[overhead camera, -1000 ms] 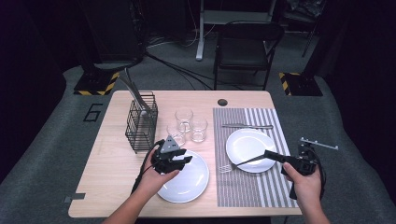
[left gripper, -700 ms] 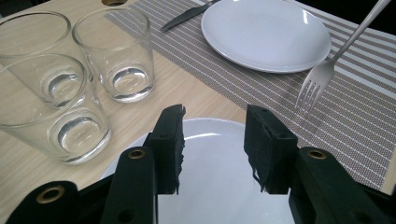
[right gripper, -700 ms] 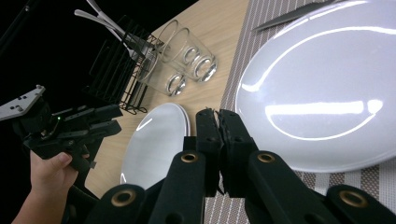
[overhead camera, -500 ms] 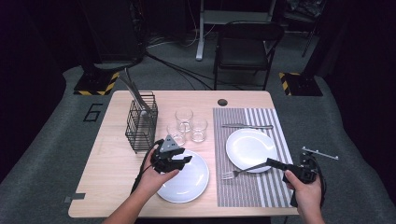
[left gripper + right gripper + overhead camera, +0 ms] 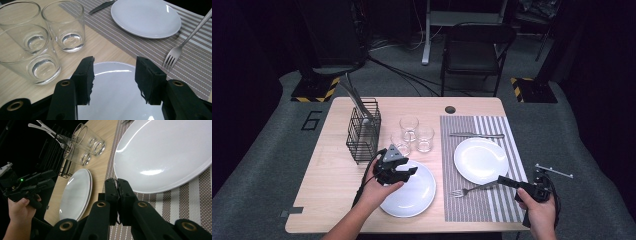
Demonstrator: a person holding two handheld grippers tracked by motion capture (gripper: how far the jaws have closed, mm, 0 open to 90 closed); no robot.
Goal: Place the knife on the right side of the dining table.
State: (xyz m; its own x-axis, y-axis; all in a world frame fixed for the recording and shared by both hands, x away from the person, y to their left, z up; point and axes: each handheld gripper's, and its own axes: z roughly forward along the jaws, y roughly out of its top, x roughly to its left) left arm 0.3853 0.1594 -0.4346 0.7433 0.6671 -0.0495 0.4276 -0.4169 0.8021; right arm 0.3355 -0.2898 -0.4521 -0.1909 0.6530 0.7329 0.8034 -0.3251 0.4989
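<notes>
The right gripper (image 5: 504,181), fingers shut on the fork (image 5: 472,189), could drop it crooked; left gripper (image 5: 404,172) half open, holding nothing

Silver fork (image 5: 473,189), flat and low over the striped mat's near part, tines toward the bare wood, handle angled back to the right and pinched at its end. Lies just below the mat's white plate. White plates (image 5: 408,189), round, glossy, empty, stacked two deep on bare wood just left of the mat, near three glasses.
</notes>
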